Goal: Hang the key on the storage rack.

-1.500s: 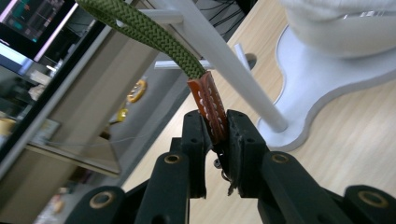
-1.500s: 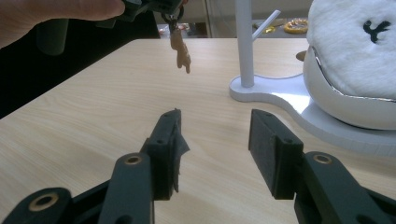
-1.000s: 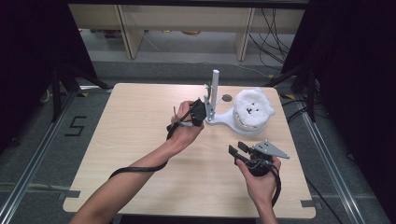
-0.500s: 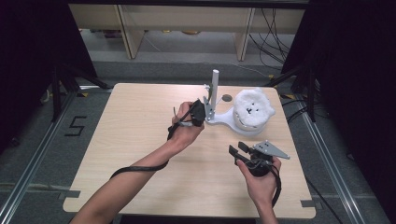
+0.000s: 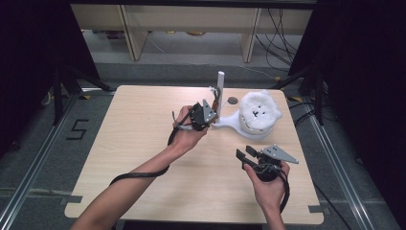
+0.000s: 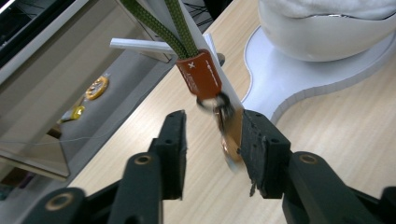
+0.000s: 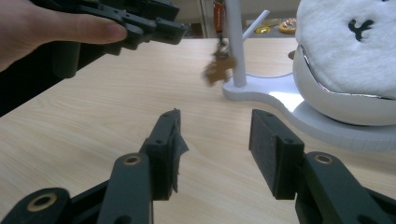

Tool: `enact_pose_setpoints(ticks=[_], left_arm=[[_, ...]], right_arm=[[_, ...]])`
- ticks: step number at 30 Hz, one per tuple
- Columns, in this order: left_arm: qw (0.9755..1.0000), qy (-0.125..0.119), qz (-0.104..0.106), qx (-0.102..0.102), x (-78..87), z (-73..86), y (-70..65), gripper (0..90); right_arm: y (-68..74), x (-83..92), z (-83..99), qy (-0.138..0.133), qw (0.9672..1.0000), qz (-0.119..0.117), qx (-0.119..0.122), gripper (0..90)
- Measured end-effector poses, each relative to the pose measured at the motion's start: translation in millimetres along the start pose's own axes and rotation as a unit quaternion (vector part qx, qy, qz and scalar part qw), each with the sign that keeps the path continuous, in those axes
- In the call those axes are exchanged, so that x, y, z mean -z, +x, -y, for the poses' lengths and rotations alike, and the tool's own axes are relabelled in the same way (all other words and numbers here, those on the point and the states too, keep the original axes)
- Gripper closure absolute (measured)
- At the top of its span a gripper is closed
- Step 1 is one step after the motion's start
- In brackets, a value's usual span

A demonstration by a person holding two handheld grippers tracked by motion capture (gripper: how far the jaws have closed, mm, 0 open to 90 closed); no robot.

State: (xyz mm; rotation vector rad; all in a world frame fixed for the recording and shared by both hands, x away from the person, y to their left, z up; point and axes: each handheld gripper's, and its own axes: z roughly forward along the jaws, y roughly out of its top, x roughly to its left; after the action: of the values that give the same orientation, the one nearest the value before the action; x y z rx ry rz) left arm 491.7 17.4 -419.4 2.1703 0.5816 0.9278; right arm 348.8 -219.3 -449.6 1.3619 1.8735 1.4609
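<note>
A white stand [image 5: 230, 122] has an upright post [image 5: 220, 82] with side pegs. From a peg hangs a green lanyard [image 6: 161, 23] with an orange tag [image 6: 201, 73], a metal ring and a bronze key [image 6: 231, 137]. My left gripper [image 6: 212, 135] is open around the key, which rests blurred against the right-hand jaw. From above, the left gripper [image 5: 210, 114] sits right beside the post. My right gripper [image 5: 245, 155] is open and holds nothing, low over the table in front of the stand. Ahead of the right gripper [image 7: 217, 140], the key [image 7: 217, 69] dangles by the post [image 7: 235, 42].
A white fluffy toy [image 5: 259, 112] sits in a bowl on the stand's base, to the right of the post. A small dark disc [image 5: 232, 100] lies on the wooden table [image 5: 124, 143] behind the stand. Cables trail from both grippers.
</note>
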Motion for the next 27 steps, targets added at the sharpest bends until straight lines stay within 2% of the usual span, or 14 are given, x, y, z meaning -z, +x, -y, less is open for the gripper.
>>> enact_pose_setpoints(ticks=[7,8,12,14,15,16,18,20,21,22,23,24,26,27], left_arm=[[0.9992,-0.013,0.017,0.034,16.6,12.6,7.9,49.7],[0.9988,-0.016,0.022,0.04,19.3,15.1,10.0,48.3],[0.9962,-0.033,0.038,0.071,33.0,27.1,17.2,43.0],[0.9954,-0.039,0.035,0.08,40.8,33.2,20.7,40.9],[0.9951,-0.042,0.036,0.082,44.1,36.0,22.7,40.1],[0.9949,-0.043,0.035,0.084,47.9,38.3,24.3,39.4],[0.9949,-0.046,0.032,0.084,55.6,42.2,27.6,38.4],[0.9942,-0.052,0.032,0.089,62.2,46.1,29.9,37.8],[0.9949,-0.049,0.03,0.083,65.7,47.6,31.0,37.6],[0.9952,-0.049,0.031,0.078,68.9,49.2,31.8,37.5],[0.9953,-0.049,0.032,0.077,72.6,50.8,32.8,37.5],[0.9943,-0.055,0.035,0.085,75.4,52.5,33.3,37.3],[0.9947,-0.054,0.028,0.083,82.6,56.4,36.4,37.2],[0.9953,-0.048,0.019,0.082,86.9,58.6,38.2,37.2]], right_arm=[[-1.9,-0.6,0.5,0.004,0.9999,0.006,0.011,54.0],[-3.0,-0.3,0.3,0.0,0.9998,0.007,0.02,54.0],[-3.4,0.1,0.3,0.0,0.9999,0.01,0.008,53.7],[-4.9,-1.3,0.9,-0.002,1.0,0.007,0.006,53.6],[-6.1,-0.8,0.9,-0.001,0.9998,0.015,0.012,53.5],[-3.5,-1.1,1.9,0.002,0.9999,0.011,-0.013,53.5],[-8.9,-2.2,2.2,0.0,0.9999,0.01,0.007,53.3],[-9.5,-1.5,2.6,0.005,0.9999,0.014,0.003,53.1],[-8.1,-1.4,3.5,0.004,0.9998,0.018,-0.01,53.0],[-11.9,-0.9,2.9,0.003,0.9998,0.019,0.01,52.9],[-13.0,-1.2,3.2,0.002,0.9996,0.024,0.012,52.7],[-12.8,-1.8,3.3,0.003,0.9999,0.017,0.002,52.6],[-15.3,-1.5,3.6,0.003,0.9996,0.026,0.008,52.5],[-15.3,-1.7,3.7,0.002,0.9998,0.019,0.0,52.4]])
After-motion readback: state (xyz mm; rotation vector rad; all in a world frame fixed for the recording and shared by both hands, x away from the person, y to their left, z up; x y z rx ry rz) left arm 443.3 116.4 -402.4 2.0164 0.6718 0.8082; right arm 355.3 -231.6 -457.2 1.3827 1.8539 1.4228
